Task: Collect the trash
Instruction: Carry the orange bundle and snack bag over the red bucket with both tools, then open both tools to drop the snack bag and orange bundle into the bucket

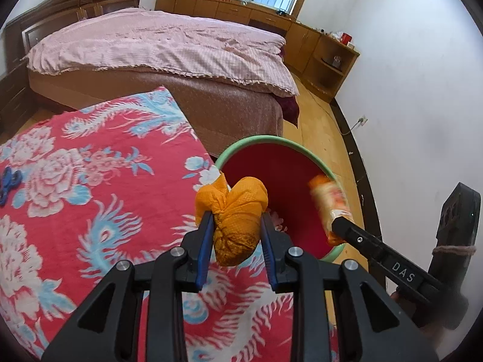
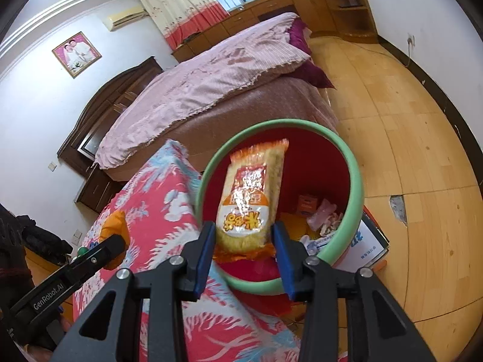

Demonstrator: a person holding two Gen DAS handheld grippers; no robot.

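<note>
My left gripper (image 1: 235, 223) is shut on a crumpled orange cloth wad (image 1: 238, 220), held at the table edge beside the bin. My right gripper (image 2: 244, 235) is shut on a yellow noodle packet (image 2: 252, 199) and holds it over the mouth of the red bin with a green rim (image 2: 356, 181). The bin also shows in the left wrist view (image 1: 280, 143), with the packet (image 1: 330, 205) above it. Paper scraps and a small orange box (image 2: 308, 205) lie in the bin's bottom.
A table with a red floral cloth (image 1: 99, 187) stands left of the bin. A blue fidget toy (image 1: 7, 184) lies on it. A bed with a pink cover (image 1: 169, 45) is behind. Wooden floor (image 2: 407, 138) lies to the right. A flat printed carton (image 2: 369, 238) lies under the bin.
</note>
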